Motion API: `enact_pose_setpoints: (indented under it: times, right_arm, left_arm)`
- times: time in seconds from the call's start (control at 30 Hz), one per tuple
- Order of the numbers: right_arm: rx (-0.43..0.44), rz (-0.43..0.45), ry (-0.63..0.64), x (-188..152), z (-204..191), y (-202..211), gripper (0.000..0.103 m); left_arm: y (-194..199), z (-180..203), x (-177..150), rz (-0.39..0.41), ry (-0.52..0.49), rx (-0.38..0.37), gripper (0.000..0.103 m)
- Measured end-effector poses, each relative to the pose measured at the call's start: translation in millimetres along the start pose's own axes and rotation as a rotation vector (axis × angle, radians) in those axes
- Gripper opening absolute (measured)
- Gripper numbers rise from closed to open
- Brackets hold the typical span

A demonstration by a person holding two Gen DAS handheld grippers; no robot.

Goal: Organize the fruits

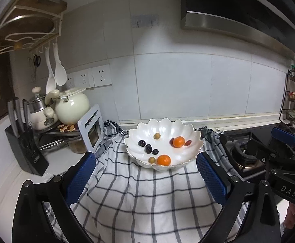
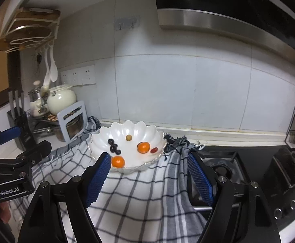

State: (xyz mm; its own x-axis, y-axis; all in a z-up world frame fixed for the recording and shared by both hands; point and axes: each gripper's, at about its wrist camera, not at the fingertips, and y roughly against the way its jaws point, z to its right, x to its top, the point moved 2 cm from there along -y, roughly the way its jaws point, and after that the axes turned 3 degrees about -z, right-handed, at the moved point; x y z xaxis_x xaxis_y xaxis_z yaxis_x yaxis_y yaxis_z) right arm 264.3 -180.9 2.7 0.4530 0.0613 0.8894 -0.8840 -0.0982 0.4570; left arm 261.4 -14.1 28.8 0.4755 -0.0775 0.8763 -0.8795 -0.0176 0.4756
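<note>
- On the checked cloth (image 1: 139,198): white bowl (image 1: 163,126) holding two oranges (image 1: 164,160), dark and pale fruits.
- Left gripper (image 1: 146,179): fingers wide apart, empty.
- Right gripper (image 2: 149,179): fingers wide apart, empty.

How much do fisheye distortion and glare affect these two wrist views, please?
Left wrist view: wall tiles bow strongly, black vignette fills the corners, the white bowl stays sharp. Right wrist view: same bowing, soft glare on the range hood, fruit clearly legible.

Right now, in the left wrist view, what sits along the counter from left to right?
Knife block → cream pot → grey rack → white bowl holding the fruit → gas burner.
</note>
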Motion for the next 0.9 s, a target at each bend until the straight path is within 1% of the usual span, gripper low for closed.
enact_pose_setpoints:
  times: [0.37, 0.5, 0.9]
  right_arm:
    - [0.006, 0.04, 0.016, -26.4, -9.5, 76.1, 0.079]
    - [0.011, 0.047, 0.016, -34.0, -11.7, 96.4, 0.079]
    - [0.022, 0.047, 0.015, -58.8, -16.4, 143.6, 0.079]
  left_arm:
    - [77.1, 7.9, -27.6, 0.048, 0.004, 0.008, 0.103]
    - [102.3, 8.5, -38.1, 0.06, 0.001, 0.014, 0.103]
    - [147.8, 7.6, -63.0, 0.063, 0.012, 0.002, 0.103]
